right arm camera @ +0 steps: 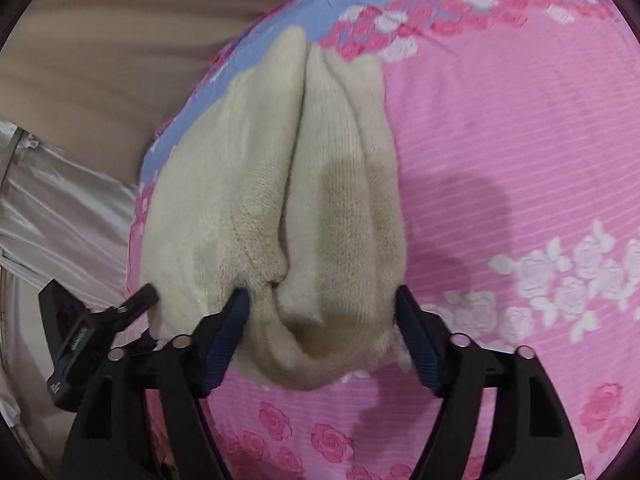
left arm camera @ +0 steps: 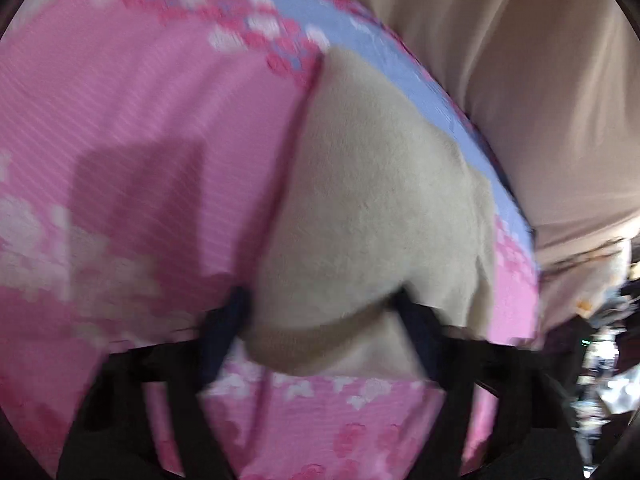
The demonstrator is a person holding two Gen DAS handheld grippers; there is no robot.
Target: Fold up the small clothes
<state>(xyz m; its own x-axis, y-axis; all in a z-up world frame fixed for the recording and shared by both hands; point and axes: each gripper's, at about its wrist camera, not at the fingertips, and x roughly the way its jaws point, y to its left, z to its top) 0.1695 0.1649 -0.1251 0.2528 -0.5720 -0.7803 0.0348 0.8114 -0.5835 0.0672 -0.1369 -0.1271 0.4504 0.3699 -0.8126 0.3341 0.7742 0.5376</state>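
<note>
On pink floral sheet [right arm camera: 500, 128], both claws [left arm camera: 320, 320] [right arm camera: 320, 312] wide apart, straddling cream socks [right arm camera: 280, 184], beige curtain [right arm camera: 100, 60] behind.

**Cream socks on the pink sheet**

The socks [right arm camera: 280, 184] are cream, thick and fuzzy, with a knit rib showing on the middle one. In the right wrist view they lie side by side as long lobes running away from the camera, parted by a deep crease down the middle. A brownish stain marks the right-hand lobe, darkest at its near end. Their near ends are bunched and rounded; the far ends taper toward the blue border of the pink rose-print bedsheet [right arm camera: 500, 140] under them. In the blurred left wrist view the socks [left arm camera: 372, 208] show as one broad cream mass, its near edge folded under.
</note>
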